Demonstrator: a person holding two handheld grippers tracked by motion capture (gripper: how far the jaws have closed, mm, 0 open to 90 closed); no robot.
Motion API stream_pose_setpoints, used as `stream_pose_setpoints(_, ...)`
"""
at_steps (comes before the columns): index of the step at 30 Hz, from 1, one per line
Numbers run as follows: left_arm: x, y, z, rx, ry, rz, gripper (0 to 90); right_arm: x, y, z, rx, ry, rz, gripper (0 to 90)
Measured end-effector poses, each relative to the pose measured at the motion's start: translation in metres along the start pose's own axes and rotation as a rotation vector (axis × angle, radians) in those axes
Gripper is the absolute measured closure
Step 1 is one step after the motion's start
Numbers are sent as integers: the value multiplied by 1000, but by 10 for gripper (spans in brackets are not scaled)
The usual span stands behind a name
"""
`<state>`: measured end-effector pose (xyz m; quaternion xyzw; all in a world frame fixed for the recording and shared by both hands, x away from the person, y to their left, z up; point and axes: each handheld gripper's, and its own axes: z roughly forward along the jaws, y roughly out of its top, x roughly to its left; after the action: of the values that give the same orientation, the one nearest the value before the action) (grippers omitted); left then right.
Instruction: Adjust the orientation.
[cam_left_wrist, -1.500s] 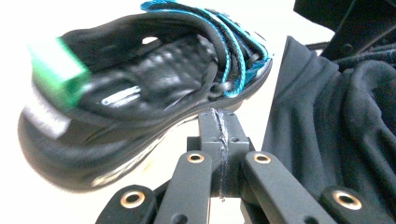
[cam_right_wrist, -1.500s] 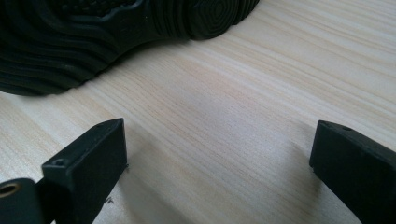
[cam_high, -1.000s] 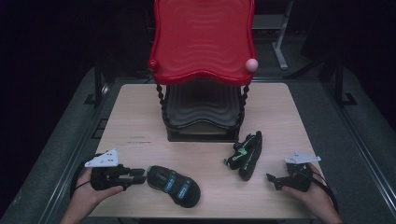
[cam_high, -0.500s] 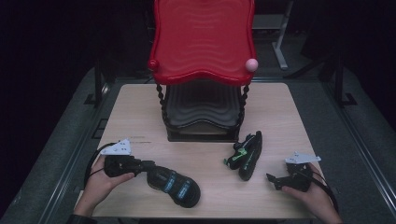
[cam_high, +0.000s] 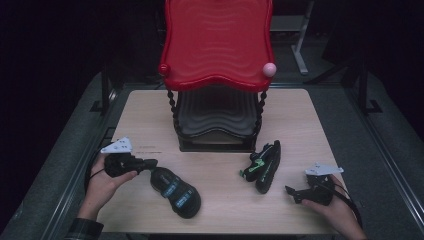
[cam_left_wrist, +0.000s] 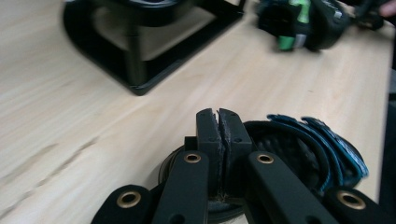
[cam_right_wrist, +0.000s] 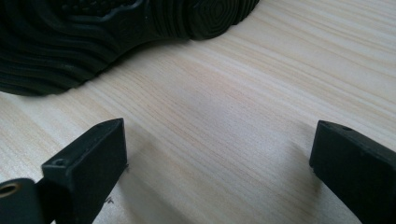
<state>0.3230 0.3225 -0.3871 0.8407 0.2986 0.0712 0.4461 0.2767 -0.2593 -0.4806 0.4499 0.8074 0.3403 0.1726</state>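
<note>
The left gripper lay at about eight o'clock on the table, held in the left hand. Its jaws had just been closing and were pressed together on the heel rim of the blue shoe; in the left gripper view the pads met with only a thin strip of the collar between them, the shoe's opening just to their right. That shoe sat at about seven o'clock, upright on its sole, its long axis running from heel at ten o'clock to toe at four o'clock.

The rack stood at the table's middle, toward twelve o'clock, its red top shelf tilted up.

The green shoe lay on its side at about five o'clock, its long axis near twelve to six o'clock.

The right gripper rested at four o'clock in the right hand, pointing toward nine o'clock. Its jaws stood spread wide over bare wood, pinching nothing; the green shoe's sole lay just beyond them, apart.
</note>
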Motion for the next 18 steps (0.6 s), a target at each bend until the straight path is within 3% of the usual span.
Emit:
stream_pose_setpoints(9, 31, -13, -17, -29, 94, -70, 882, 0, 0, 0, 0, 0, 0, 34)
stream_pose_setpoints(13, 35, -18, -18, -37, 83, -85, 858, 0, 0, 0, 0, 0, 0, 34)
stream_pose_setpoints(18, 39, -11, -23, -76, 84, -84, 800, 0, 0, 0, 0, 0, 0, 34)
